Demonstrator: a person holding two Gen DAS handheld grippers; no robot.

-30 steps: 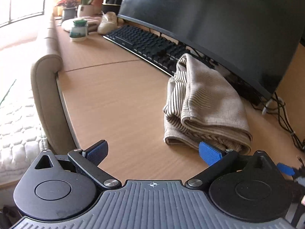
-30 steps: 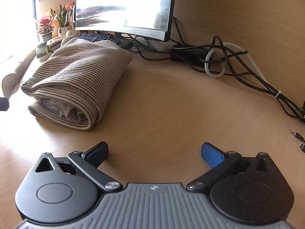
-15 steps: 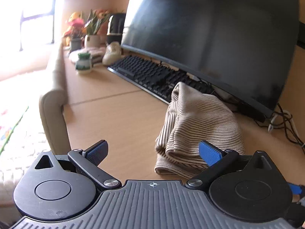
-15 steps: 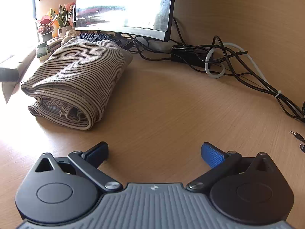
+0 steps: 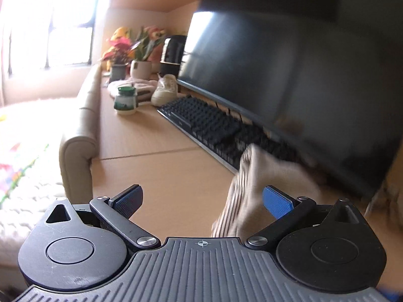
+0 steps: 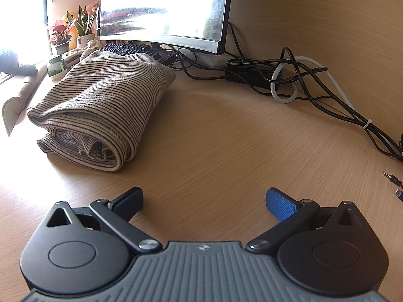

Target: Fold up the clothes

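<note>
My left tool (image 5: pixel 202 198) is spread wide and holds nothing. It hangs over the worktop (image 5: pixel 161 176) and touches nothing. Just past its right blue finger pad (image 5: pixel 277 202) I see the striped cloth (image 5: pixel 254 191), but it looks blurry in this view. Far left there is a padded edge (image 5: pixel 78 146), then a small jar with a green lid (image 5: pixel 125 100), then plant pots (image 5: pixel 131 68) and a white shoe (image 5: pixel 165 89). A black keyboard (image 5: pixel 206 123) lies in front of a big dark screen (image 5: pixel 302 75). The jar has a label, but I cannot read it.

My right tool (image 6: pixel 204 200) is spread wide too, and it holds nothing. It sits low over the bare wood worktop (image 6: pixel 226 138) and is well apart from the cloth. The striped cloth (image 6: pixel 105 100) lies folded in a thick bundle on the left side of the worktop. Its long side runs from near me, at the left, back toward the keyboard (image 6: pixel 128 48). The open, layered end points at me and the round, smooth end is at the back. Behind it the screen (image 6: pixel 163 10) shines bright. To the right a bunch of black and white cables (image 6: pixel 297 75) lies by the wall. At the far right edge a small audio plug (image 6: pixel 391 177) lies on the wood. I see no writing that I can read.
</note>
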